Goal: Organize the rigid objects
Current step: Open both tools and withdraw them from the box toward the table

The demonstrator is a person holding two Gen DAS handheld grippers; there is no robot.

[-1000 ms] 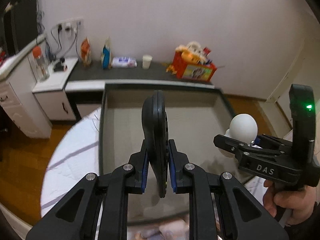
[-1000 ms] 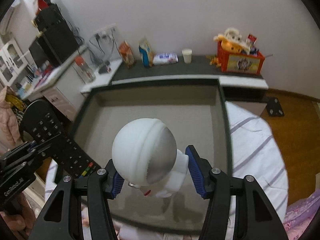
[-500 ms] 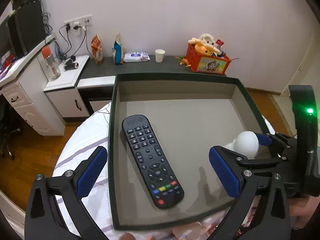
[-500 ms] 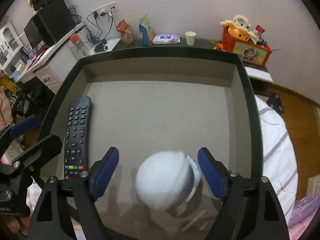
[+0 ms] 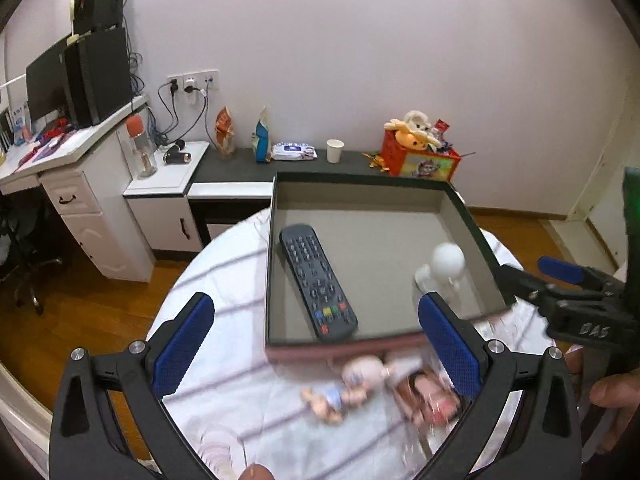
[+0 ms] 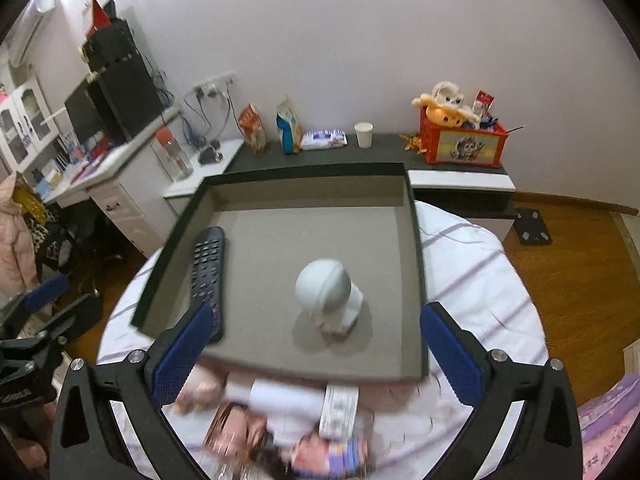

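A dark-rimmed shallow box [image 5: 468, 216] [image 6: 416, 240] lies on the white striped round table [image 5: 224, 280]. A black remote [image 5: 316, 280] [image 6: 208, 272] lies in its left part. A white round-headed figurine [image 5: 444, 264] [image 6: 328, 292] stands in its right part. My left gripper [image 5: 316, 344] is open and empty, held back above the table's near side. My right gripper [image 6: 316, 348] is open and empty, back from the figurine; it also shows in the left wrist view [image 5: 560, 276]. Small dolls [image 5: 352, 384] and packets [image 6: 320, 432] lie in front of the box, blurred.
Behind the table runs a dark low shelf [image 5: 240, 164] with snack bags, a paper cup [image 5: 334, 150] and a red toy crate [image 5: 420, 158]. A white desk [image 5: 80, 200] with a monitor stands at the left. Wooden floor surrounds the table.
Both grippers opened, leaving the remote and the figurine in the box, then drew back toward the near side and up. The dolls in front of the box came into view.
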